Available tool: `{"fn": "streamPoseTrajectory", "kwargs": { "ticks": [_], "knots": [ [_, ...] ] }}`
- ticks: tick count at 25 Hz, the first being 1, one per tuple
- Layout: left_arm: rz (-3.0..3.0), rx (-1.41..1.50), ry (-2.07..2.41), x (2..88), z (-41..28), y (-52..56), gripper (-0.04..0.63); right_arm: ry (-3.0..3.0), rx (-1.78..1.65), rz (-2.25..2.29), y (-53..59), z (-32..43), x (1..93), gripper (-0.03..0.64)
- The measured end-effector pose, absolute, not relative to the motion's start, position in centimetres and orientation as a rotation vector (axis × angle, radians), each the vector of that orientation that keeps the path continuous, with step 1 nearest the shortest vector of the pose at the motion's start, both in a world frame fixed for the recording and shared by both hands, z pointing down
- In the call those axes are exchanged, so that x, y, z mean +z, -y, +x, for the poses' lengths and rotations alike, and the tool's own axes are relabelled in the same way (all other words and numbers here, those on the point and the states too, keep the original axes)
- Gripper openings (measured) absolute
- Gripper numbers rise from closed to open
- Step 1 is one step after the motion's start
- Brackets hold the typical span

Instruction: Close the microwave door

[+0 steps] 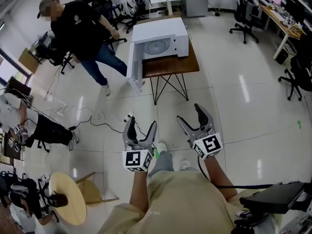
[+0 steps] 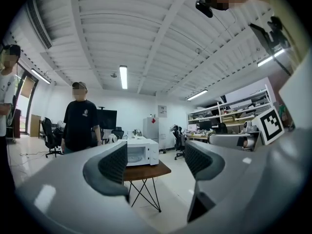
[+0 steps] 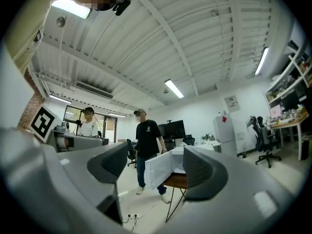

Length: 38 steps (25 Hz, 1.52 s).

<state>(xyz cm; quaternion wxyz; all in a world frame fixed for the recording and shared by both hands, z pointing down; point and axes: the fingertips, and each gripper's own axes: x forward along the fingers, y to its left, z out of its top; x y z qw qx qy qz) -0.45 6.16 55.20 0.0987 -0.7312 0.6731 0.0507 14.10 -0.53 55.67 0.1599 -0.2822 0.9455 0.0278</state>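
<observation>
A white microwave stands on a small brown table ahead of me, its door swung wide to the left and the turntable visible inside. The left gripper view shows the microwave far off between the jaws; in the right gripper view the open door shows between the jaws. My left gripper and right gripper are both open and empty, held low over the tiled floor, well short of the table.
A person in a black shirt stands left of the microwave beside the open door. Cables and a power strip lie on the floor near my left gripper. Office chairs and desks line the far side. A round wooden stool sits at lower left.
</observation>
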Motion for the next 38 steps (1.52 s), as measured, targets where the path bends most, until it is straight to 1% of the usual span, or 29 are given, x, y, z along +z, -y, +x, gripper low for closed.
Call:
{"fn": "streamPoseTrajectory", "kwargs": {
  "ticks": [3, 6, 16, 22, 25, 29, 38],
  "knots": [
    [-2.172, 0.150, -1.998, 55.3, -2.0, -2.8, 0.356, -2.673, 0.055, -0.831, 4.1, 13.5, 55.2, 0.344],
    [-2.192, 0.186, -1.984, 55.6, -5.5, 0.0, 0.357, -2.665, 0.090, -0.869, 6.8, 11.0, 54.8, 0.344],
    [-2.246, 0.235, -1.867, 52.3, -18.5, 12.7, 0.356, -2.634, 0.143, -0.923, 18.5, -3.2, 51.4, 0.344],
    [-2.289, 0.198, -1.825, 50.2, -25.4, 20.7, 0.357, -2.639, 0.158, -0.943, 26.1, -10.8, 48.5, 0.344],
    [-2.313, 0.167, -1.834, 51.0, -27.1, 23.2, 0.356, -2.633, 0.161, -0.956, 28.3, -12.2, 48.8, 0.344],
    [-2.334, 0.081, -1.878, 52.5, -28.0, 26.8, 0.356, -2.640, 0.143, -0.976, 32.0, -11.9, 49.9, 0.344],
    [-2.416, 0.083, -2.030, 55.2, -30.7, 32.4, 0.357, -2.684, 0.061, -0.914, 40.0, -11.0, 51.5, 0.344]
  ]
}}
